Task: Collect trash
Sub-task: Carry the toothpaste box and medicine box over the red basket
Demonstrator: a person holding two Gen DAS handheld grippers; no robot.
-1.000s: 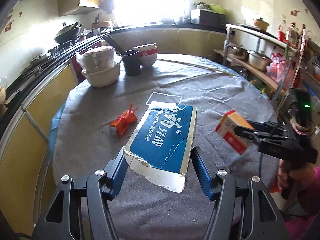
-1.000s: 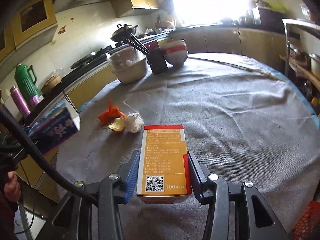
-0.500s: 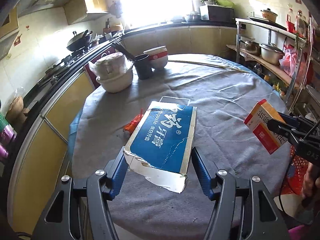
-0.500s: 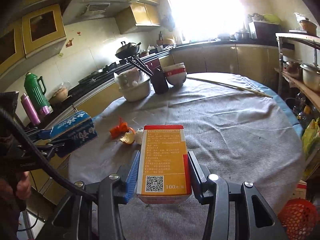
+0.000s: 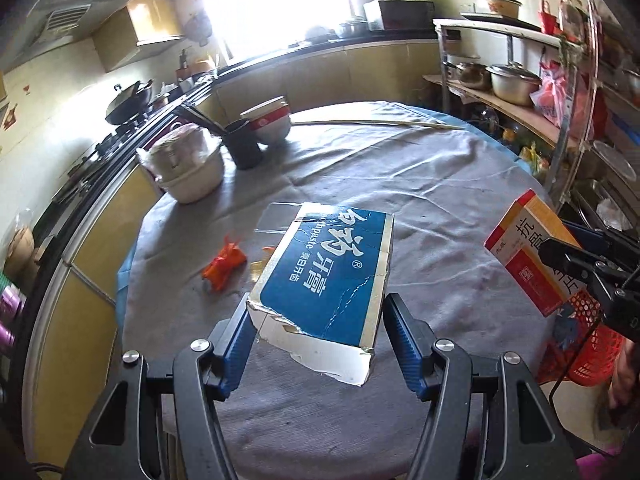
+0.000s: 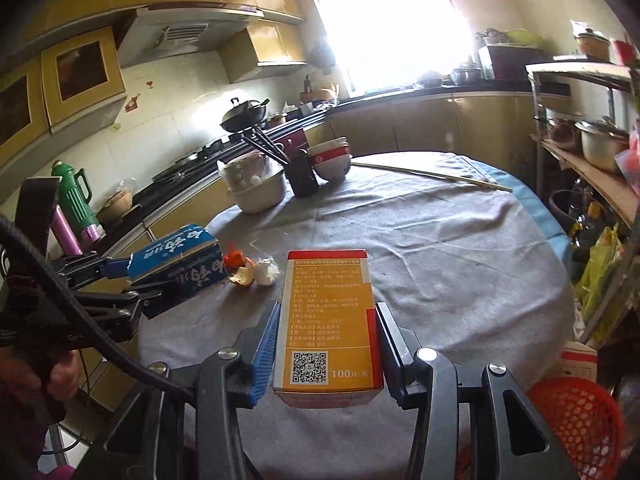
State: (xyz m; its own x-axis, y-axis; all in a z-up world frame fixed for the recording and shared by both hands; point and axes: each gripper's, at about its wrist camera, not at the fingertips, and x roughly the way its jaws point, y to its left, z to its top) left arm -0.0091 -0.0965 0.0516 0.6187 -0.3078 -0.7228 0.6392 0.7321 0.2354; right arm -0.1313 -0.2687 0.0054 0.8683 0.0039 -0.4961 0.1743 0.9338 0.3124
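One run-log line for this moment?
left gripper: holds blue toothpaste box | right gripper: holds orange box | red basket: not reached

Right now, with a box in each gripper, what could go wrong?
The torn blue toothpaste box sticks far out past the left gripper's fingers; it might tip or slip. The orange box could miss the red basket, which sits low beside the table. Scraps on the cloth might get forgotten.

Two boxes — one blue toothpaste box (image 5: 328,276), one orange medicine box (image 6: 330,320) — one red basket (image 6: 576,420).
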